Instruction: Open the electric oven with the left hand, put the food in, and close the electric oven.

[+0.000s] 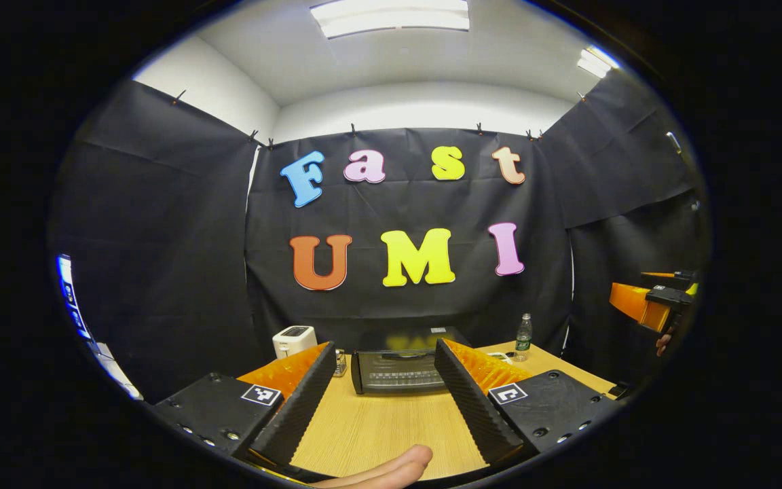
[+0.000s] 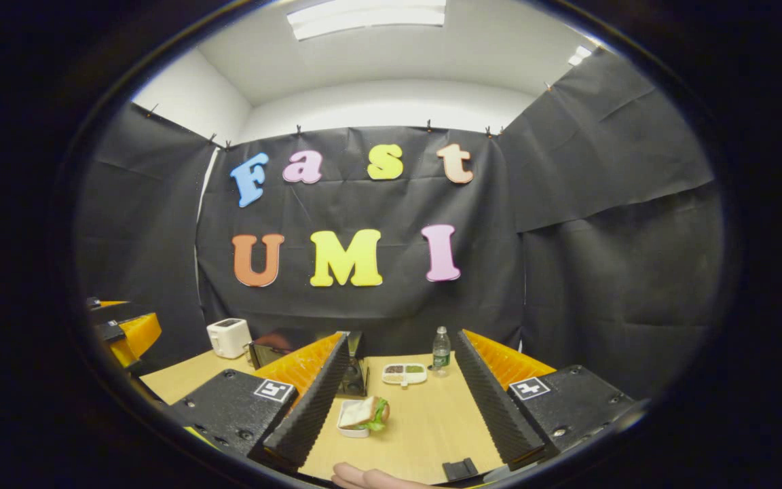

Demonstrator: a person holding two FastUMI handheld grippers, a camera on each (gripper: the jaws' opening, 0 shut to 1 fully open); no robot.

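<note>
L gripper (image 1: 384,401) is up over the wood counter (image 1: 391,421), fingers wide apart w/ nothing between them. Straight ahead, btwn the two fingers, sits the electric oven (image 1: 401,370) at the back of the counter, near the black wall. Its door looks closed, dark glass w/ a rack seen thru it. A white toaster (image 1: 294,339) stands to the oven's left, just beside it. A clear water bottle (image 1: 523,336) stands to the oven's right. A fingertip of the person's hand (image 1: 384,470) pokes in at the bottom edge. Far off on the right side the other gripper (image 1: 649,305) hangs in the air, well apart from the oven.

R gripper (image 2: 394,407) is also up over the counter (image 2: 425,435), fingers wide apart and holding nothing. The food is a sandwich (image 2: 366,413) w/ green lettuce, lying on a small white dish (image 2: 350,424) on the counter, just beside the left finger. Farther back is a white tray (image 2: 404,373) w/ small food bits in parts, and the water bottle (image 2: 440,350) near it. The oven (image 2: 275,348) is partly hidden behind the left finger; the toaster (image 2: 229,337) is left of it. Part of a hand (image 2: 364,477) shows at the bottom.
</note>
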